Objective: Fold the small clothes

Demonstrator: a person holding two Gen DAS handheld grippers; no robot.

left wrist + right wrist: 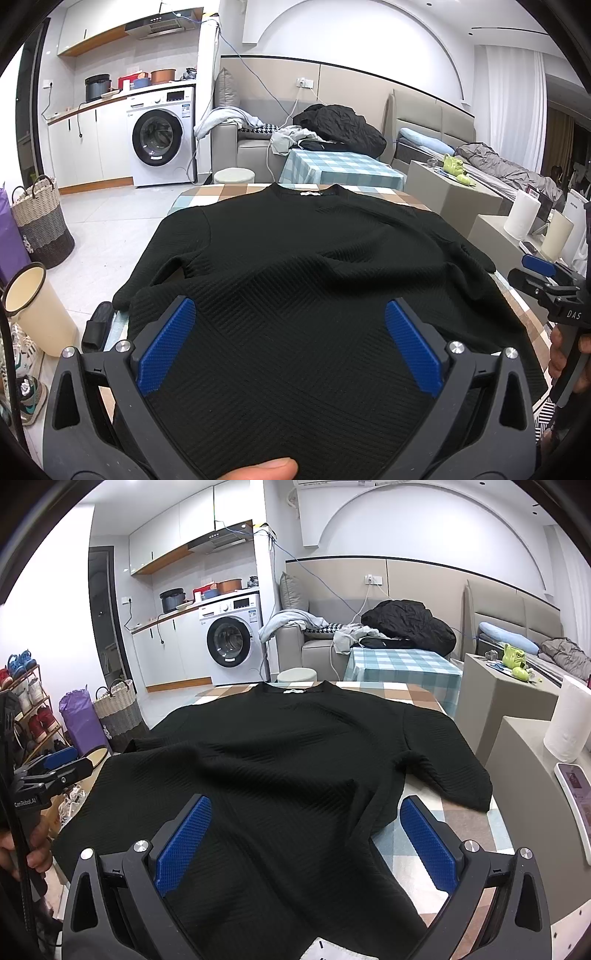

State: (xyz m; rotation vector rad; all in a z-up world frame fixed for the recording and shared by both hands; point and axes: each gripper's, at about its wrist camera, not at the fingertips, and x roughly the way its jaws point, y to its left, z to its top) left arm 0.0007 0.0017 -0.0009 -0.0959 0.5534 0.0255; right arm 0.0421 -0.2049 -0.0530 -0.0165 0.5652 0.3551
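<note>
Hovering over the black sweater [295, 258] on the checked table [417, 698], we keep left gripper [290, 314] and right gripper [306, 812] released.

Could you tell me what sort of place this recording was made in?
Most likely a small studio flat: a washing machine under kitchen cabinets, a sofa piled with clothes, and a bed share one room.

Black ribbed sweater [295, 266] lies spread flat, collar far side.
</note>
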